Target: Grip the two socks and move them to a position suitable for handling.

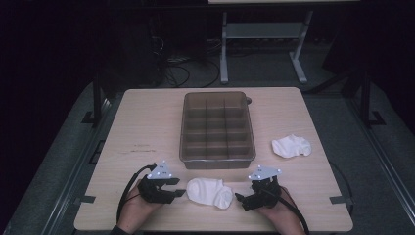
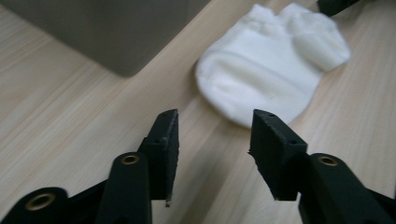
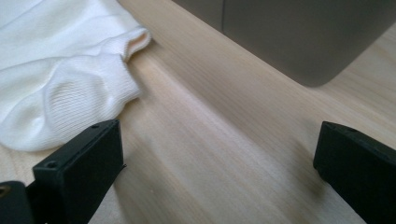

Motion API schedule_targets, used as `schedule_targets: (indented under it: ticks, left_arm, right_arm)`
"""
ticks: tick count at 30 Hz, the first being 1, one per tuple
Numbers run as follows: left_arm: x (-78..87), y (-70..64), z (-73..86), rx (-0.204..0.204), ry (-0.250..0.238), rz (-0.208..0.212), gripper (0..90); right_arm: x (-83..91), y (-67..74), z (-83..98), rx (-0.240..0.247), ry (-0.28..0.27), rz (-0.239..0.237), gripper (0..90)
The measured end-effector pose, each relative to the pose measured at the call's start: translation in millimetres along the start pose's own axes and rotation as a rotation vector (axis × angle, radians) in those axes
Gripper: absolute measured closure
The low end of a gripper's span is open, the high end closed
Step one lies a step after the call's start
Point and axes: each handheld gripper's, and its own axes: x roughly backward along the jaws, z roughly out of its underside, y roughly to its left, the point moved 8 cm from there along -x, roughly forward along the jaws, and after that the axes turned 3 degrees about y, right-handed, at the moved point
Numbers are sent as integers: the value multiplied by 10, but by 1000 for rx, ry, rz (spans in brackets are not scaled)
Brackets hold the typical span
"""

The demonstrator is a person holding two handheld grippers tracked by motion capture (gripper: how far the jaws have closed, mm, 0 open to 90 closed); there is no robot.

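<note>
- Your left tool [image 1: 177, 187] sits at the near edge of the counter [image 1: 147, 127], just left of the white sock [image 1: 210, 192]. Its jaws stand partly apart and grip nothing; in the left gripper view the sock [image 2: 271, 70] lies just beyond the fingertips [image 2: 168, 135], with bare wood between the pads.
- Your right tool [image 1: 241, 199] rests just right of the same sock. Its jaws are spread wide with nothing between them; in the right gripper view its left-hand pad [image 3: 88, 158] is just beside the sock's ribbed edge [image 3: 70, 93], and whether it touches the cloth cannot be told.
- The white sock lies flat on the counter between your two tools, bunched up, close in front of the near wall of the divided bin [image 1: 218, 155]. The sock's rounded end points toward your left tool, its cuff end toward your right one.
- The divided bin is a translucent grey box with rows of small compartments and stands in the middle of the counter.
- A second white sock [image 1: 291, 146] lies crumpled to the right of the bin, well apart from both tools.
- Your hands [image 1: 139, 208] come in from the near edge, one behind each tool, with a black cable trailing from each.
</note>
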Motion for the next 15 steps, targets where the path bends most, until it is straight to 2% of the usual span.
schedule_targets:
  ticks: [8,13,15]
  left_arm:
    - [54,231,234,23,16,-73,368]
    - [61,351,339,63,7,-84,289]
    - [66,381,354,66,-2,-93,259]
  right_arm:
    - [-7,-27,-9,-5,-4,7,11]
    - [-4,-34,-7,5,-1,-2,14]
    - [7,-45,-8,10,4,-2,51]
